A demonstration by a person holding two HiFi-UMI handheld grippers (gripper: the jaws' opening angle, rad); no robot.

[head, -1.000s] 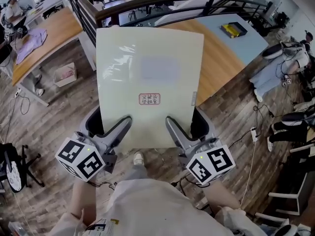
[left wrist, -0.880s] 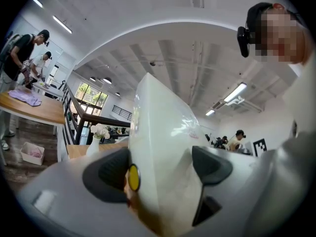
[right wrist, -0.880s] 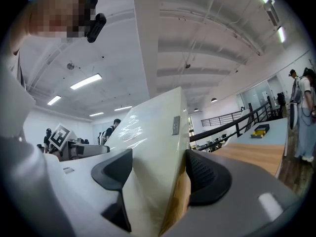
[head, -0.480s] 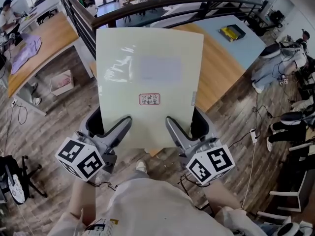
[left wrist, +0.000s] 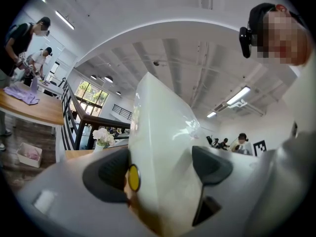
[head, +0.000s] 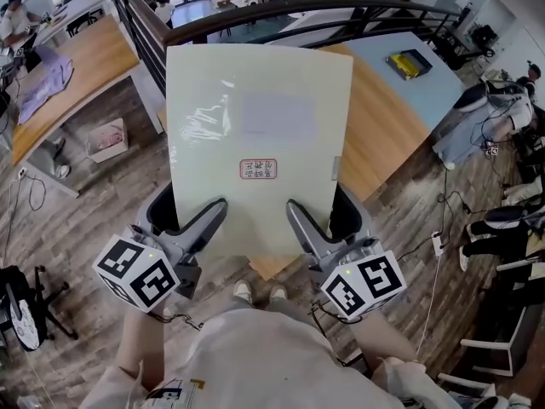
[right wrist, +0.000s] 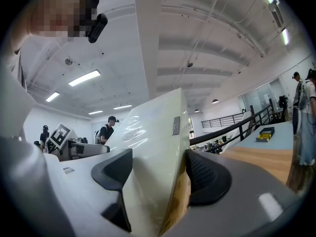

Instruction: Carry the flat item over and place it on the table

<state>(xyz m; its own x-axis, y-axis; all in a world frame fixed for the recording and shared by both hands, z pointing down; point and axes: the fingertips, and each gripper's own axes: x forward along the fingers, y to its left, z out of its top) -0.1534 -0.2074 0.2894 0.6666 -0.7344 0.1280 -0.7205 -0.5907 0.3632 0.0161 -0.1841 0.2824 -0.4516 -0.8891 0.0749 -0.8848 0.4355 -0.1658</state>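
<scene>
Left hand-held gripper [head: 207, 228] and right hand-held gripper [head: 300, 228] both clamp pale flat board [head: 258, 135] (near edge), above wooden tabletop [head: 379, 135].

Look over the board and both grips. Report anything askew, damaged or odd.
Nothing stands out. The pale flat board sits square in the head view, with the left gripper and right gripper shut on its near edge. Its clear wrapping shows wrinkles and glare, no visible damage.

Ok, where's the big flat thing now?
The flat item is mid-picture in the head view, clamped at its near edge by the left gripper and right gripper, wooden table behind it.
</scene>
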